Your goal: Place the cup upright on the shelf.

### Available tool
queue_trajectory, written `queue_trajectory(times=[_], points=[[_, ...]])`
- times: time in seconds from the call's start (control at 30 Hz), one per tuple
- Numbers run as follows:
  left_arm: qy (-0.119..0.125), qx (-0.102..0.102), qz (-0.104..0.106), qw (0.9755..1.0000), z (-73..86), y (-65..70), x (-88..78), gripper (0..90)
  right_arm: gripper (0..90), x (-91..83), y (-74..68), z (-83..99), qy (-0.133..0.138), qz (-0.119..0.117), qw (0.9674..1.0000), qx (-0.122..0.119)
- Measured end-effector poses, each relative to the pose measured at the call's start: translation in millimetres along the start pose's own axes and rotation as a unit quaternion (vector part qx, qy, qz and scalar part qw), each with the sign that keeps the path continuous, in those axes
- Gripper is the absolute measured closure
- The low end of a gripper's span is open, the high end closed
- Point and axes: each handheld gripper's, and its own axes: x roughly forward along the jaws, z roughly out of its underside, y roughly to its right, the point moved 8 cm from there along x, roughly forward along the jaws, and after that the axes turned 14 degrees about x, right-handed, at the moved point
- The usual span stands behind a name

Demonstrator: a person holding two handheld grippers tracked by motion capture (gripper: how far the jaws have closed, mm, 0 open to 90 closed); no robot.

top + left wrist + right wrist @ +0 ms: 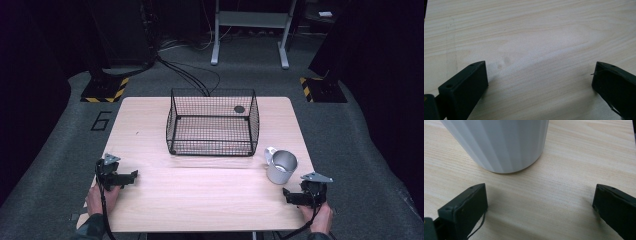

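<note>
I count one wire basket, one mug and two grippers on the bench. The basket is black mesh, open at the top, and stands at the middle of the bench toward its far edge; a small dark round thing shows at its far right inside corner, and I cannot tell what it is. The mug is pale grey metal with a handle turned toward the basket, standing upright near the right edge, just off the basket's near right corner and apart from it.

My right gripper sits near the near right corner of the bench, held by a hand coming over the near edge. Its jaws stand wide apart with nothing between them. In the right gripper view the mug stands just ahead of the jaws, toward the left one, and touches neither.

My left gripper rests near the near left corner, well apart from the mug and the basket, held by the other hand. In the left gripper view its jaws are also spread wide, over bare wood.
</note>
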Motion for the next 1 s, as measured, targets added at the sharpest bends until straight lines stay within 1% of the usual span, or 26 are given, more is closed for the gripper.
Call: queue_trajectory(times=[0.03, 0.07, 0.1, 0.17, 0.2, 0.23, 0.27, 0.3, 0.37, 0.4, 0.5, 0.53, 0.57, 0.6, 0.7, 0.73, 0.77, 0.8, 0.83, 0.87, 0.9, 0.93, 0.97, 1.0], points=[[0.0, 0.0, 0.0, 1.0, 0.0, 0.0, 0.0, 0.3, 0.0, 0.0, 0.0, 0.0, 0.0, 0.0, 1.0, 0.0], [0.0, 0.0, 0.0, 1.0, 0.0, -0.1, 0.0, 0.4, 0.0, 0.1, -1.1, -1.0, -0.001, 0.0, 0.9999, 0.012], [0.0, 0.0, 0.0, 1.0, 0.0, -0.1, 0.0, 0.4, 0.0, 0.1, -1.1, -1.0, -0.001, 0.0, 0.9999, 0.012], [0.0, 0.0, 0.0, 1.0, 0.0, 0.0, 0.0, 0.3, 0.0, -2.9, -1.5, -1.7, -0.01, -0.009, 0.9999, 0.008], [0.0, 0.0, 0.0, 1.0, 0.0, 0.0, 0.0, 0.3, 0.0, -4.2, -2.3, -3.4, -0.007, -0.009, 0.9999, 0.001], [0.0, 0.0, 0.0, 1.0, 0.0, 0.0, 0.1, 0.3, 0.0, -4.2, -2.3, -3.4, -0.007, -0.009, 0.9999, 0.001], [0.0, 0.0, 0.0, 1.0, 0.0, -0.1, 0.0, 0.3, 0.0, -7.8, -5.8, -5.4, -0.006, -0.012, 0.9999, 0.002], [0.0, 0.0, 0.0, 1.0, 0.0, -0.1, 0.0, 0.3, 0.0, -10.5, -7.2, -5.8, -0.01, -0.012, 0.9999, -0.003], [0.001, -0.002, -0.001, 1.0, -0.1, 0.1, 0.1, 0.3, 0.0, -11.8, -9.3, -7.3, -0.005, -0.013, 0.9999, 0.001], [0.001, -0.006, 0.0, 1.0, -0.2, 0.8, 0.2, 0.3, 0.0, -16.1, -11.1, -8.8, -0.007, -0.02, 0.9998, -0.007], [0.001, -0.006, 0.0, 1.0, -0.2, 0.8, 0.2, 0.4, 0.0, -20.8, -14.8, -11.9, -0.004, -0.025, 0.9997, -0.006], [0.001, -0.006, 0.0, 1.0, -0.2, 0.8, 0.2, 0.4, 0.0, -25.3, -18.1, -16.1, 0.001, -0.03, 0.9995, -0.005], [0.001, -0.006, 0.0, 1.0, -0.2, 0.8, 0.2, 0.4, 0.0, -25.3, -18.1, -16.1, 0.001, -0.03, 0.9995, -0.005], [0.001, -0.006, 0.0, 1.0, -0.2, 0.8, 0.2, 0.3, 0.0, -28.6, -22.1, -22.0, 0.008, -0.038, 0.9992, -0.012], [0.001, -0.006, 0.0, 1.0, -0.1, 0.8, 0.2, 0.4, 0.0, -32.3, -26.3, -26.9, 0.008, -0.043, 0.9989, -0.015], [0.001, -0.006, 0.0, 1.0, -0.2, 0.8, 0.2, 0.3, 0.0, -34.8, -30.1, -32.4, 0.012, -0.048, 0.9986, -0.017], [0.001, -0.006, 0.0, 1.0, -0.2, 0.8, 0.2, 0.3, 0.0, -35.6, -31.8, -35.6, 0.016, -0.049, 0.9985, -0.021], [0.0, -0.001, -0.001, 1.0, 0.0, 0.0, 0.1, 0.3, 0.0, -36.2, -33.8, -38.4, 0.017, -0.051, 0.9983, -0.024], [0.0, -0.001, -0.001, 1.0, 0.0, 0.0, 0.1, 0.3, 0.0, -36.2, -33.8, -38.4, 0.017, -0.051, 0.9983, -0.024], [0.0, 0.0, -0.001, 1.0, 0.0, 0.0, 0.1, 0.3, 0.0, -36.6, -35.1, -41.1, 0.016, -0.051, 0.9981, -0.03], [0.0, 0.0, 0.0, 1.0, 0.0, -0.1, 0.0, 0.3, 0.0, -36.1, -37.1, -44.2, 0.02, -0.054, 0.9979, -0.03], [0.0, 0.0, 0.0, 1.0, 0.0, -0.1, 0.1, 0.3, 0.0, -35.3, -39.1, -49.0, 0.019, -0.059, 0.9974, -0.037], [0.0, 0.0, 0.0, 1.0, 0.0, -0.1, 0.1, 0.3, 0.0, -35.3, -39.1, -49.0, 0.019, -0.059, 0.9974, -0.037], [0.0, 0.0, 0.0, 1.0, 0.0, -0.1, 0.1, 0.3, 0.0, -33.5, -41.2, -54.5, 0.018, -0.063, 0.997, -0.042]])
